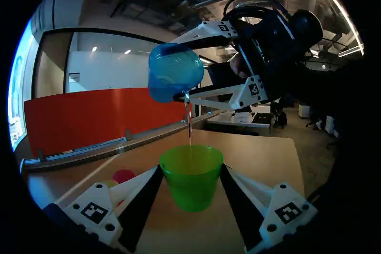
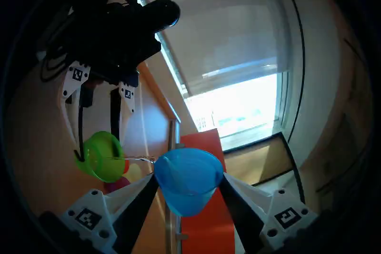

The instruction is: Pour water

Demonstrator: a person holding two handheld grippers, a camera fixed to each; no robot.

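Note:
A green cup (image 1: 191, 177) stands upright between the fingers of my left gripper (image 1: 190, 182), which is shut on it just above the wooden table (image 1: 266, 154). Above it, my right gripper (image 1: 190, 66) is shut on a blue cup (image 1: 172, 72) that is tipped over. A thin stream of water (image 1: 189, 125) falls from the blue cup's rim into the green cup. In the right gripper view, the blue cup (image 2: 189, 182) sits between the fingers of my right gripper (image 2: 189, 187), water runs off its rim toward the green cup (image 2: 101, 155), and my left gripper (image 2: 97, 125) holds that cup.
A pink round thing (image 1: 124, 175) and a yellow one (image 1: 110, 183) lie on the table to the left of the green cup. An orange wall panel (image 1: 95, 116) runs behind the table's far edge. A bright window (image 2: 233, 106) shows in the right gripper view.

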